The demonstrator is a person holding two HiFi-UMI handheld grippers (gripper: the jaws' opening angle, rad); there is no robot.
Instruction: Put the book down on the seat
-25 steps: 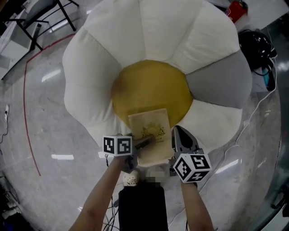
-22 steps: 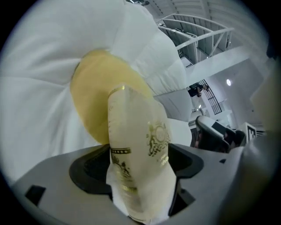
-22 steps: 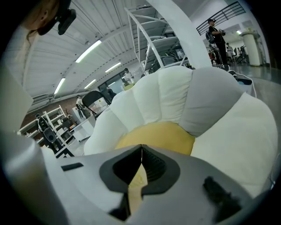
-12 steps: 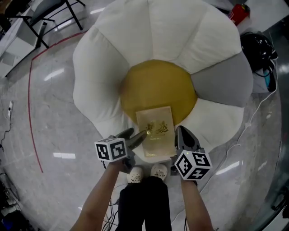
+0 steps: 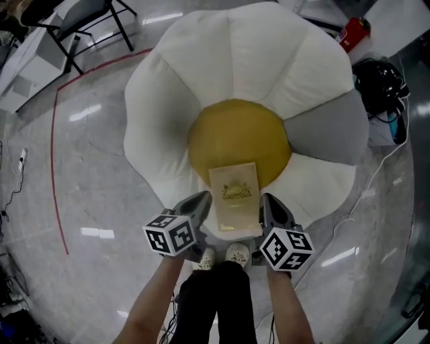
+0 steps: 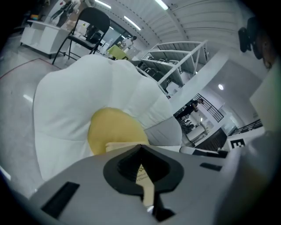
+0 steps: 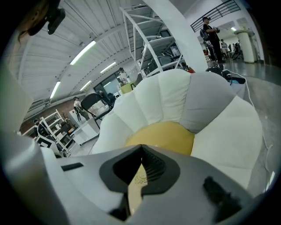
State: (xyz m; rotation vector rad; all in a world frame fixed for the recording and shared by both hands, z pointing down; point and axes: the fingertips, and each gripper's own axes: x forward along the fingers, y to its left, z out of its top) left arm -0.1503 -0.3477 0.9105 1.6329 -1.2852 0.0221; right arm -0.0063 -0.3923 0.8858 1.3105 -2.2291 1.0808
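The tan book [image 5: 235, 198] with gold print lies flat on the flower-shaped seat, half on its yellow centre [image 5: 238, 134] and half on the near white petal [image 5: 201, 195]. My left gripper [image 5: 201, 199] hovers just off the book's left edge. Its jaws have just been closing and now stand shut, with nothing between them. My right gripper [image 5: 267, 199] sits off the book's right edge, jaws together. In the left gripper view [image 6: 140, 147] and the right gripper view [image 7: 141, 147] the tips meet. Beyond them I see the book [image 6: 115, 147] and the yellow centre [image 7: 164, 134].
One petal is grey [image 5: 329, 127]. A black chair [image 5: 94, 17] stands at the far left, and a red line [image 5: 57, 168] curves over the shiny floor. A red canister [image 5: 353, 30] and black gear with cables [image 5: 376, 74] lie at the far right. The person's shoes [image 5: 225, 255] touch the seat's near edge.
The left gripper has let go of the book's left edge, risen and shut its jaws. The right gripper has lifted a little. The book stays on the seat.
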